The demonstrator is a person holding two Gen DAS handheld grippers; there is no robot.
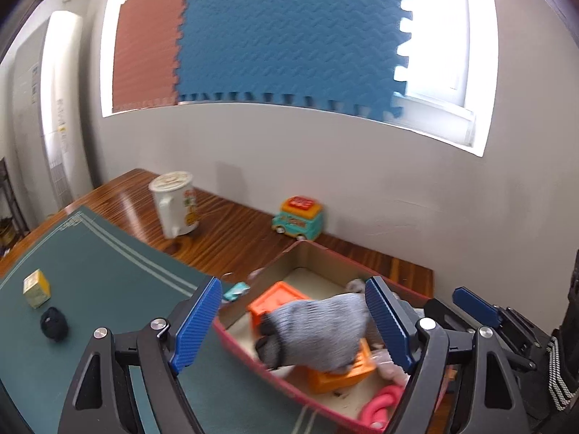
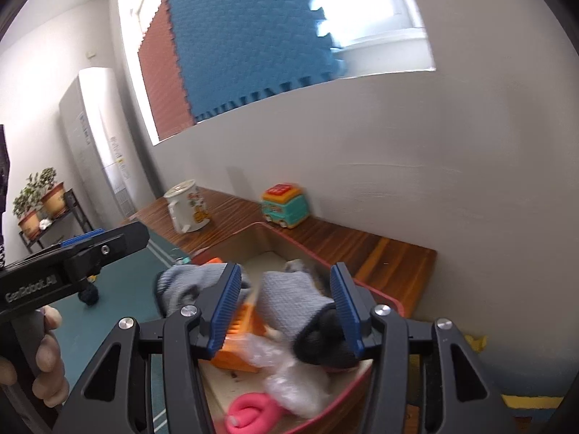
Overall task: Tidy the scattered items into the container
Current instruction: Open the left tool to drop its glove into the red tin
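Left wrist view: the left claw (image 1: 295,320) is seen with its blue pads spread wide, nothing pressed between them. A grey glove (image 1: 318,329) lies draped over an orange crate (image 1: 336,372) inside the red-rimmed box (image 1: 253,347), between the pads but apparently clear of both; judged as just let go so it drops into the container. The box sits at the table's (image 1: 224,231) back corner against the wall, partly on the green mat (image 1: 108,271), so both claws can reach it. A pink loop toy (image 1: 380,403) is already in the box. Still scattered on the mat: a yellow cube (image 1: 36,287) and a black ball (image 1: 53,323); a small teal item (image 1: 235,291) lies just outside the box wall. A white mug (image 1: 177,204) and a toy van (image 1: 298,220) stand on bare wood near the wall, both outside the box.

Right wrist view: the right claw (image 2: 289,311) is held over the box interior, pads moderately apart. A second grey glove with black cuff (image 2: 300,311) sits between them; whether it is still pinched cannot be told, blur included. Beneath it, crumpled clear plastic (image 2: 289,376) and the orange crate are seen. The left claw's body is visible at left, carried by a hand (image 2: 43,361).

Judgement: gloves delivered, several items left to collect.
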